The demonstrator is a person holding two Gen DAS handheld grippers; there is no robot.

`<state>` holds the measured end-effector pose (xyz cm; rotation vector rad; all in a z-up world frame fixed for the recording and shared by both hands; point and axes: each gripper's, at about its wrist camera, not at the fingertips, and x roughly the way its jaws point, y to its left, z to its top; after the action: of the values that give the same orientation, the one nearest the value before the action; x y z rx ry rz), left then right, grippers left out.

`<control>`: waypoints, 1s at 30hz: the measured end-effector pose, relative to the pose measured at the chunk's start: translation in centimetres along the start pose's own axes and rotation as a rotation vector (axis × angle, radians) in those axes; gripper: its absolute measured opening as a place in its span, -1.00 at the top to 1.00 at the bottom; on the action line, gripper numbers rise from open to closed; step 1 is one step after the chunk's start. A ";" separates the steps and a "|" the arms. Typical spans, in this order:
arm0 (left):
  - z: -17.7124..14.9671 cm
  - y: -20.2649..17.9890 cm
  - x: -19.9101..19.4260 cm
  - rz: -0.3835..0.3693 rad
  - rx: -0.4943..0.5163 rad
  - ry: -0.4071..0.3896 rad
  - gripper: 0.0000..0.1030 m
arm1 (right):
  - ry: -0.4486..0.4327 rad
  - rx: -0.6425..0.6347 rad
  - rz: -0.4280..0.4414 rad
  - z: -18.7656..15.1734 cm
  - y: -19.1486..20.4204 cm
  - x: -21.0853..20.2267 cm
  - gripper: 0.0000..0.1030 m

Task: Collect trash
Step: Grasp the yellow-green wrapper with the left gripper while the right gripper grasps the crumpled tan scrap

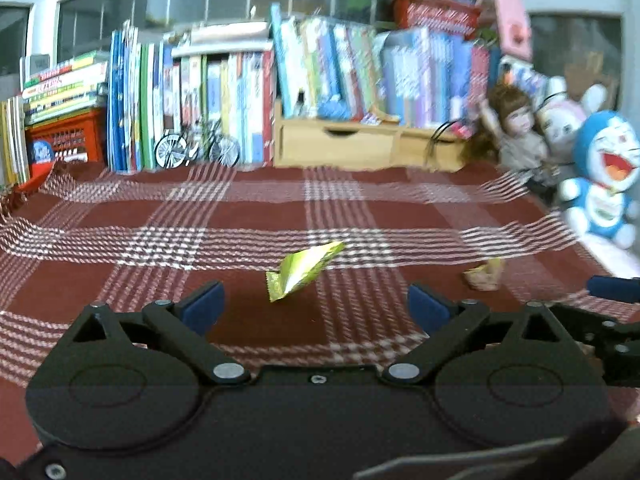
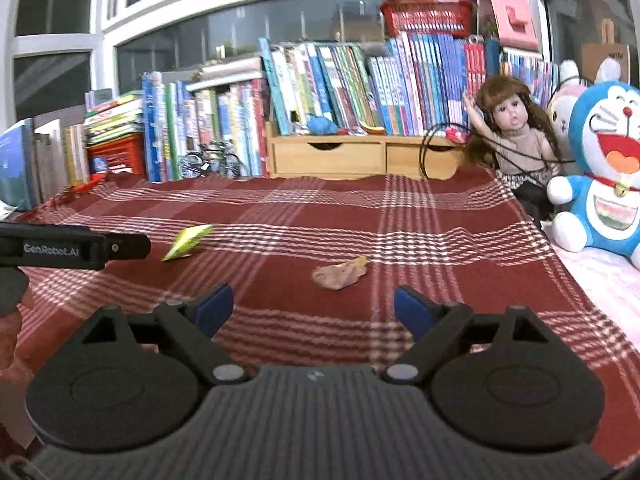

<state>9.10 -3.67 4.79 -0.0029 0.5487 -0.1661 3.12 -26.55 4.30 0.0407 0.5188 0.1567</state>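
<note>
I've got left gripper jaws wide, empty, lined up on green wrapper just ahead | right gripper same, wide and empty, facing crumpled brown scrap | both on plaid cloth, one piece per hand | books, toys at back.

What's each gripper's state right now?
Left gripper: open, empty; green wrapper lies ahead on the cloth.
Right gripper: open, empty; brown scrap ahead.
</note>
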 end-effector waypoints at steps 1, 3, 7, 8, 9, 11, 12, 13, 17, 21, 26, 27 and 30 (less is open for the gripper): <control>0.2 0.0 1.3 0.011 -0.005 0.026 -0.90 | 0.010 0.004 -0.001 0.1 -0.4 0.9 -0.80; 0.7 0.2 3.3 0.031 -0.028 0.055 -0.90 | 0.030 0.009 -0.006 0.3 -1.0 2.4 -0.80; 1.4 0.6 6.2 0.068 -0.062 0.072 -0.90 | 0.083 0.011 -0.019 0.5 -1.8 5.5 -0.80; 1.5 0.7 6.7 0.073 -0.061 0.074 -0.89 | 0.095 0.009 -0.021 0.6 -1.7 6.0 -0.80; 1.5 0.7 7.2 0.077 -0.056 0.076 -0.89 | 0.106 0.006 -0.024 0.7 -1.7 6.5 -0.80; 1.5 0.7 8.2 0.091 -0.044 0.086 -0.89 | 0.125 -0.006 -0.026 0.9 -1.6 7.6 -0.80; 1.4 0.5 8.5 0.094 -0.038 0.093 -0.89 | 0.136 -0.012 -0.025 1.0 -1.6 8.1 -0.80; 1.3 0.4 8.9 0.095 -0.029 0.099 -0.87 | 0.147 -0.018 -0.024 1.1 -1.5 8.7 -0.80; 1.1 0.1 10.2 0.103 -0.009 0.112 -0.66 | 0.197 -0.043 -0.017 1.4 -1.3 10.4 -0.53; 0.9 0.1 10.8 0.112 0.003 0.142 0.14 | 0.214 -0.065 -0.014 1.6 -1.0 11.2 -0.03; 0.8 -0.1 9.4 0.122 0.044 0.096 0.72 | 0.187 -0.069 0.000 1.5 -0.8 10.6 0.31; 0.8 0.0 9.0 0.122 0.048 0.085 0.73 | 0.180 -0.068 0.000 1.6 -0.8 10.4 0.32; 0.9 0.1 7.6 0.097 0.047 0.052 0.79 | 0.161 -0.052 0.018 1.6 -0.7 9.6 0.33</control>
<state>15.95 -4.78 1.58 0.0742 0.5950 -0.0846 12.24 -25.69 0.90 -0.0179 0.6754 0.1914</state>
